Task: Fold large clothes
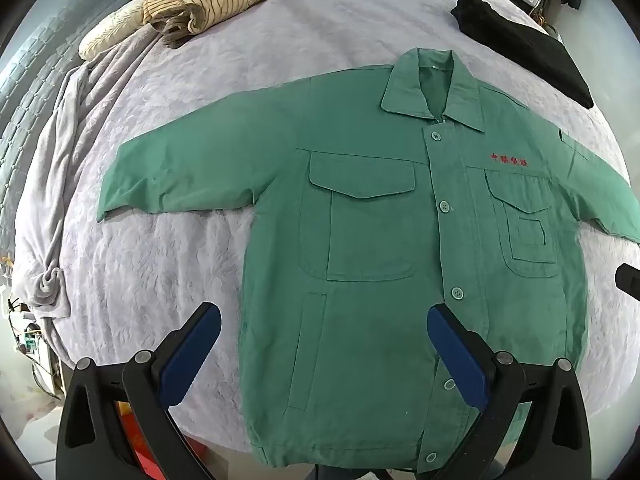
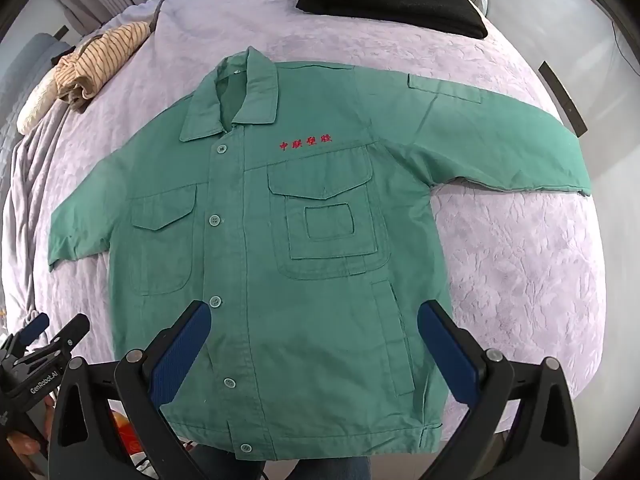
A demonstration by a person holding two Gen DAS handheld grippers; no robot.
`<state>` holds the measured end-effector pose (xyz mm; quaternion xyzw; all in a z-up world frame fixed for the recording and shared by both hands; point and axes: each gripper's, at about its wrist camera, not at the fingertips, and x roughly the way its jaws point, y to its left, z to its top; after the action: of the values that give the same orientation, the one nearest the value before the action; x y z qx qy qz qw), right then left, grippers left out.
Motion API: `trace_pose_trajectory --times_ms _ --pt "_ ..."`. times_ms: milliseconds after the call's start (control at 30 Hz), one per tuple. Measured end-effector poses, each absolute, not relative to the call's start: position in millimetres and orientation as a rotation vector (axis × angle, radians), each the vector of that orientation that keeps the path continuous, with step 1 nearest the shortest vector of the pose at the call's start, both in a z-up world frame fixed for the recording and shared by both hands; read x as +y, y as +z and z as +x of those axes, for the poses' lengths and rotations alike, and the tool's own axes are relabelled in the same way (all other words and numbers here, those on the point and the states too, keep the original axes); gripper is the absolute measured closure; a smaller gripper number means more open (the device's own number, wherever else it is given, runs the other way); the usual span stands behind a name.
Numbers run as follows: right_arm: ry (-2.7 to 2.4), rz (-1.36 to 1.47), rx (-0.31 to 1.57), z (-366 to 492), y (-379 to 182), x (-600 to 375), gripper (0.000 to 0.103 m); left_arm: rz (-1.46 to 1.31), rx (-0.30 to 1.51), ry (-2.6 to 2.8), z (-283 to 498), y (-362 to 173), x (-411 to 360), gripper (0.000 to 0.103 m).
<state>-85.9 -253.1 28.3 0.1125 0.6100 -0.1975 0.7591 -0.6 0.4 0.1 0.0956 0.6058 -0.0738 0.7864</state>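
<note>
**Green work jacket spread flat on a lilac bed**

A bed (image 1: 320, 40) covered in a pale lilac, textured blanket fills both views, with a grey padded headboard edge at the far left.

In the middle of that blanket lies the green jacket (image 1: 380, 260), front side up and buttoned, collar pointing away from the cameras and hem at the near edge of the bed. Both sleeves are stretched straight out to the sides. It has two flapped chest pockets, a row of green buttons down the placket, and red embroidered characters (image 2: 306, 143) above the pocket on the right side of the frame. The fabric lies flat.

The left gripper (image 1: 324, 320) hangs over the lower part of the jacket, its blue-padded jaws spread wide with nothing between them; one finger is over the blanket beside the jacket's edge, the other over the placket. The right gripper (image 2: 314, 316) hovers likewise over the lower half, jaws released and wide apart, holding nothing.

Farther off, a crumpled striped beige garment (image 1: 208, 0) sits at the far left of the bed beside a cream pillow (image 1: 108, 36). A folded black garment (image 2: 392, 0) rests at the far right corner, well apart from the jacket.
</note>
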Motion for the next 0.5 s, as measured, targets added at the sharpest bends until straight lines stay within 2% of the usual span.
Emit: trace_pose_trajectory --times_ms 500 --pt "-0.427 0.24 1.332 -90.2 27.2 -247.9 0.0 0.204 1.306 -0.163 -2.8 0.4 2.0 0.0"
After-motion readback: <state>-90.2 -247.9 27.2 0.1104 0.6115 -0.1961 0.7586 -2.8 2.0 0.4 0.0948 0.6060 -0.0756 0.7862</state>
